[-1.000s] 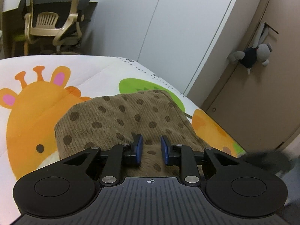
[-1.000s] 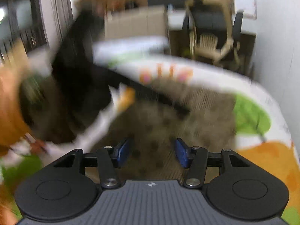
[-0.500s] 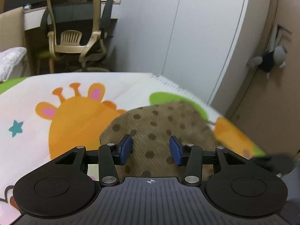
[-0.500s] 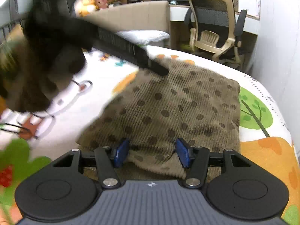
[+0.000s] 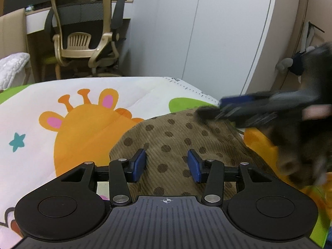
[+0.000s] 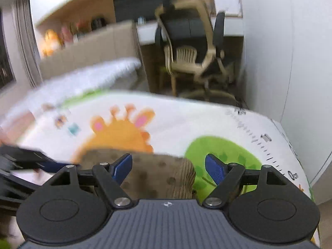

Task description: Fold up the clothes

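A folded brown corduroy garment with dark dots (image 5: pixel 178 137) lies on a bed cover printed with a giraffe (image 5: pixel 83 124). My left gripper (image 5: pixel 166 164) is open just above the garment's near part, holding nothing. My right gripper (image 6: pixel 168 167) is open and empty over the garment's far corner (image 6: pixel 157 178). In the left wrist view the right gripper (image 5: pixel 234 103) shows blurred at the right, over the garment's far edge. In the right wrist view the left gripper (image 6: pixel 47 164) shows blurred at the left.
A beige office chair (image 5: pixel 87 33) stands beyond the bed by a desk. White wardrobe doors (image 5: pixel 217 31) are at the right. A white quilted pillow (image 5: pixel 12 68) lies at the far left. The bed's edge (image 6: pixel 290 155) runs along the right.
My left gripper has opened wider and drawn back over the garment. My right gripper has swung to the garment's far corner and opened wider.
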Tool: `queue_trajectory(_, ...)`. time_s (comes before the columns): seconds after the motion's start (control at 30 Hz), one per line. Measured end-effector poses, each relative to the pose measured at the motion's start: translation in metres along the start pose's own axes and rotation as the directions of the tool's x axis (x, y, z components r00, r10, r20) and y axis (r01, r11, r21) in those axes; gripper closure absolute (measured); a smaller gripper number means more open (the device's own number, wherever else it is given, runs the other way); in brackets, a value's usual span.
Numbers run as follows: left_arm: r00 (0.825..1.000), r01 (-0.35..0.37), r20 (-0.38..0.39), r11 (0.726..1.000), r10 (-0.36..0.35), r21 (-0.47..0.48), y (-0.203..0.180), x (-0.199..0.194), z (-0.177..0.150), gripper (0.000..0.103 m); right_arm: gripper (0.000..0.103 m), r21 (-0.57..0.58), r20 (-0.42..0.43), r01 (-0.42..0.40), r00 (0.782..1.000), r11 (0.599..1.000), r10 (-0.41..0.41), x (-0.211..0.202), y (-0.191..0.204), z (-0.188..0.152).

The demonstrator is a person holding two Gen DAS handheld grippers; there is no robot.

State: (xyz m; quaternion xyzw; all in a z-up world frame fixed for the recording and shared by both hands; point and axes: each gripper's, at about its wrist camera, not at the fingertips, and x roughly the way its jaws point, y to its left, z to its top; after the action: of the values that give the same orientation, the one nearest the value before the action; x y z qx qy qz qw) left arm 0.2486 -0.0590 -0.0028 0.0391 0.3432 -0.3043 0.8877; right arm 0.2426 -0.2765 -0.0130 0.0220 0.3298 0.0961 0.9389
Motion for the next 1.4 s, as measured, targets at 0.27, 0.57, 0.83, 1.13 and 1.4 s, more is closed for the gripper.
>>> queue_trajectory(0.27,1.0,0.006,0.003,1.0,-0.006,0.014,-0.002,0.001,-0.001,0.049,0.017,-0.008,-0.022,0.022,1.0,1.0,-0.022,0.016,0.0,-0.018)
queue_trajectory(0.57,0.996,0.085,0.03,0.969,-0.08,-0.232,0.034,-0.034,-0.017,0.031,0.01,0.053,0.011,0.01,1.0,0.999,-0.01,0.015,-0.009,-0.029)
queue_trajectory(0.83,0.977,0.166,-0.058,0.904,-0.204,-0.394,0.05,-0.006,-0.04,0.037,0.011,-0.02,0.061,0.065,0.996,0.998,-0.063,-0.01,0.003,-0.031)
queue_trajectory(1.13,0.985,0.119,-0.084,0.945,-0.151,-0.305,0.038,-0.001,-0.039,0.039,0.01,-0.252,-0.064,-0.104,0.994,0.962,0.09,-0.062,0.054,-0.087)
queue_trajectory(1.4,0.988,0.094,-0.09,0.957,-0.123,-0.274,0.031,-0.005,-0.042,0.037,0.008,-0.06,-0.009,-0.082,0.997,0.995,0.081,-0.078,0.023,-0.073)
